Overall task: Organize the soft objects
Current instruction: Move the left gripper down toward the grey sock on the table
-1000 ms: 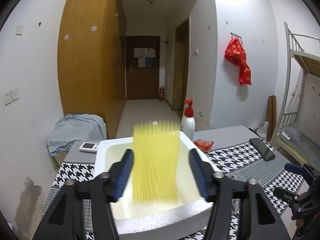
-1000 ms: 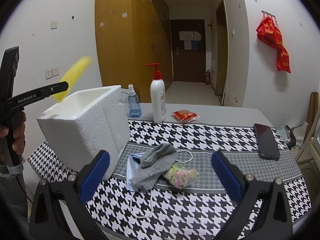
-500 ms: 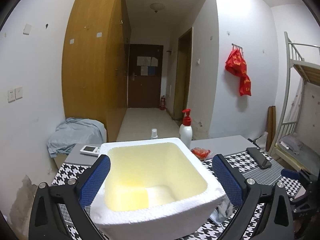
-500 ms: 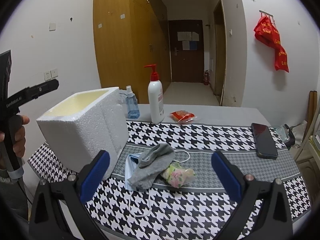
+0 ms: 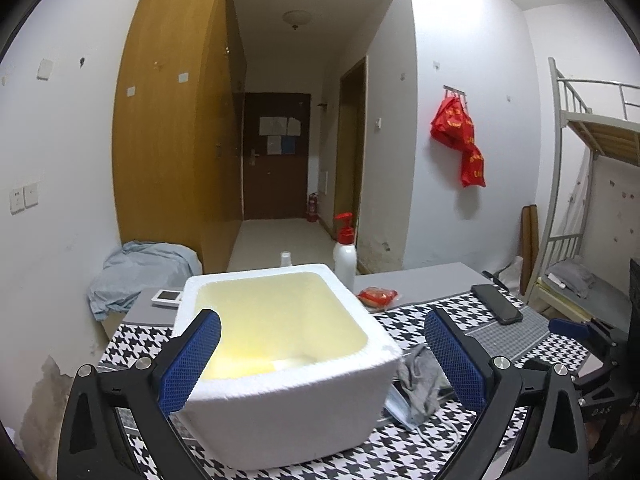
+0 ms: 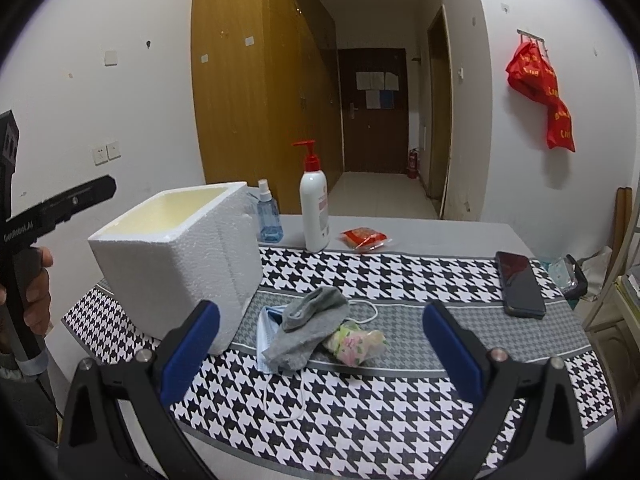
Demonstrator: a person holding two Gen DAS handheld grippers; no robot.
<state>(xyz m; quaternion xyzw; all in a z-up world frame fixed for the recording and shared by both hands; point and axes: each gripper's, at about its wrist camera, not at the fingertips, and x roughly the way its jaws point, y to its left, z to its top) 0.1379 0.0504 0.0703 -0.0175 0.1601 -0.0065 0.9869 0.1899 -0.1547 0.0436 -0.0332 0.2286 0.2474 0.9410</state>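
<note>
A white foam box [image 5: 288, 408] stands on the left of the houndstooth tablecloth. Its inside glows yellow, and a yellow piece [image 5: 240, 364] lies at the bottom, half hidden by the near wall. My left gripper [image 5: 320, 340] hovers open just before and above the box rim, with nothing between its fingers; it also shows at the far left as the left gripper [image 6: 100, 190]. A grey sock [image 6: 308, 328] lies over a blue face mask [image 6: 266, 332], beside a floral cloth bundle [image 6: 356, 344]. My right gripper [image 6: 320, 320] stands open above this pile, empty.
At the back stand a pump bottle [image 6: 314, 208], a blue spray bottle [image 6: 268, 220] and a red packet [image 6: 364, 238]. A black phone [image 6: 520, 288] lies at the right. A person's hand [image 6: 36, 280] holds the left gripper's handle. A remote [image 5: 168, 298] lies behind the box.
The yellow piece left the left gripper's jaws and dropped into the foam box. Those jaws opened wide and the gripper drew back from the box. The right gripper stayed still.
</note>
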